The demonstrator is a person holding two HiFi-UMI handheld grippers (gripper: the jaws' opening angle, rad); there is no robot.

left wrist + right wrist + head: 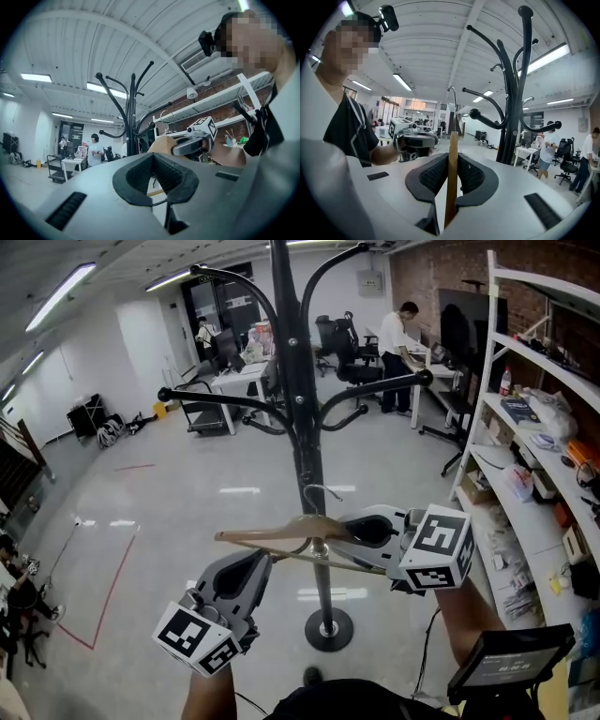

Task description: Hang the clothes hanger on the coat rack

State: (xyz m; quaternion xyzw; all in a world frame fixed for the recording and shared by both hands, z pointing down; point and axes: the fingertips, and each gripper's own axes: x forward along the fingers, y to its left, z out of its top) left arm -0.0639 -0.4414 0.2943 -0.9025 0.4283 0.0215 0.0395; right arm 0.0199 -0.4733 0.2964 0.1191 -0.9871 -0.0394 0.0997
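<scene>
The black coat rack (298,381) rises at 12 o'clock in the head view, its knobbed arms curving out towards 9 and 3 o'clock, all of them bare. The step in hand looks like the approach: the hanger is carried up to the rack but not yet hung. The next move probably calls for lifting the hook clear of an arm's end knob, settling it over that arm, and only then letting go.

The right gripper (354,535) sits at 3 o'clock of the hanger's middle, with its jaws clamped on the wood. Its own view shows the flat edge pinched upright between the pads. The left gripper (261,565), at 7 o'clock of the hanger, has its jaws together on nothing. The wooden hanger (281,531) lies level across the pole, just past those jaws, with its wire hook (319,491) pointing to 12 o'clock, below the arms
</scene>
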